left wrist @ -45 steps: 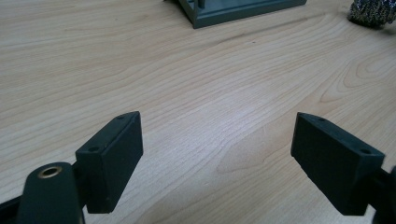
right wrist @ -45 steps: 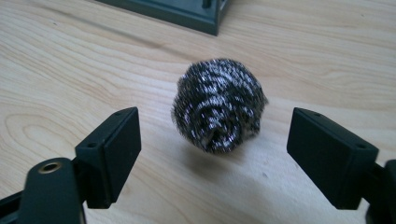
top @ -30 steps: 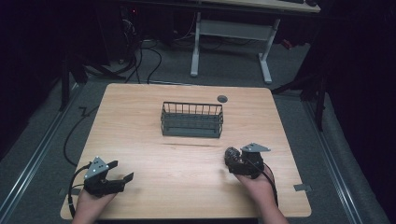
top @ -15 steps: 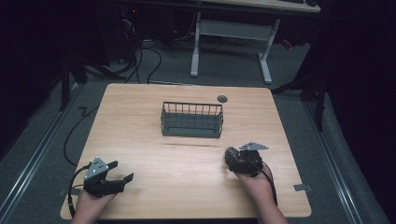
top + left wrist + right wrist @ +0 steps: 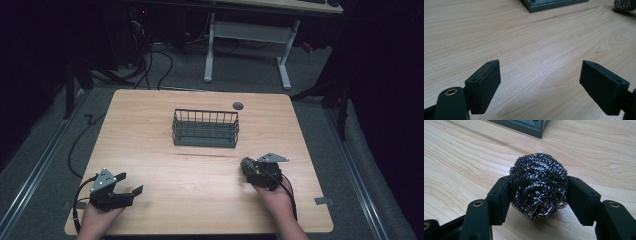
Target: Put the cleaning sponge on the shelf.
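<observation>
**Right gripper on scourer, left idle**

Right gripper (image 5: pixel 538 195): fingers (image 5: pixel 500 196) clamped on both sides of the round steel-wool scourer ball (image 5: pixel 539 185), held low over the light wooden table (image 5: pixel 200 170), right of centre, near the front right corner of the dark wire basket (image 5: pixel 205 128). Left gripper (image 5: pixel 540 82): fingers spread wide over bare wood at the table's front left, nothing between them. Basket sits mid-table.

The right gripper (image 5: pixel 248 167), clamping the steel wool scourer (image 5: pixel 539 183), sits slightly nearer the person than before.
</observation>
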`<state>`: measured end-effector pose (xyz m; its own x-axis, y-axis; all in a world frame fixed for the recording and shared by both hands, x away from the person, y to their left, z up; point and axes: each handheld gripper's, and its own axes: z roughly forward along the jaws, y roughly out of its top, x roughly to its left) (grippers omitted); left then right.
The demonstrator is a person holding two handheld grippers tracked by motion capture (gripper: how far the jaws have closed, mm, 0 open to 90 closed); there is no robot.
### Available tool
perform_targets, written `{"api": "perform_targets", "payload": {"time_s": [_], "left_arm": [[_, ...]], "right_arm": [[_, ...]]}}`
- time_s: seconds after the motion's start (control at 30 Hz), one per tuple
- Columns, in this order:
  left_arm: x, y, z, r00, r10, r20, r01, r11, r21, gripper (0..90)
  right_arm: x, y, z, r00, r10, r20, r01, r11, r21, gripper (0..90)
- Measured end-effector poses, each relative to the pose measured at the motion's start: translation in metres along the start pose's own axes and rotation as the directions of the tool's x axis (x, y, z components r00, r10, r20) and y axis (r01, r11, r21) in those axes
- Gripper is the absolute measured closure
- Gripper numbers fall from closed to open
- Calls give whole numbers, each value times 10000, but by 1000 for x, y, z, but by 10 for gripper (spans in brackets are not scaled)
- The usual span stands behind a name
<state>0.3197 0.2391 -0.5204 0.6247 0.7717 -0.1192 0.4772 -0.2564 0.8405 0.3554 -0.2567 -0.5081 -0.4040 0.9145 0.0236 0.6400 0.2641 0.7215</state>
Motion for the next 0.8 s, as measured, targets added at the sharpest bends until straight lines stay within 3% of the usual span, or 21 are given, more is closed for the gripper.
{"api": "perform_targets", "payload": {"time_s": [0.8], "left_arm": [[-1, -1, 2, 9999, 154, -73, -153, 9998, 109, 177]], "right_arm": [[14, 34, -20, 9982, -590, -117, 578, 9947, -851, 397]]}}
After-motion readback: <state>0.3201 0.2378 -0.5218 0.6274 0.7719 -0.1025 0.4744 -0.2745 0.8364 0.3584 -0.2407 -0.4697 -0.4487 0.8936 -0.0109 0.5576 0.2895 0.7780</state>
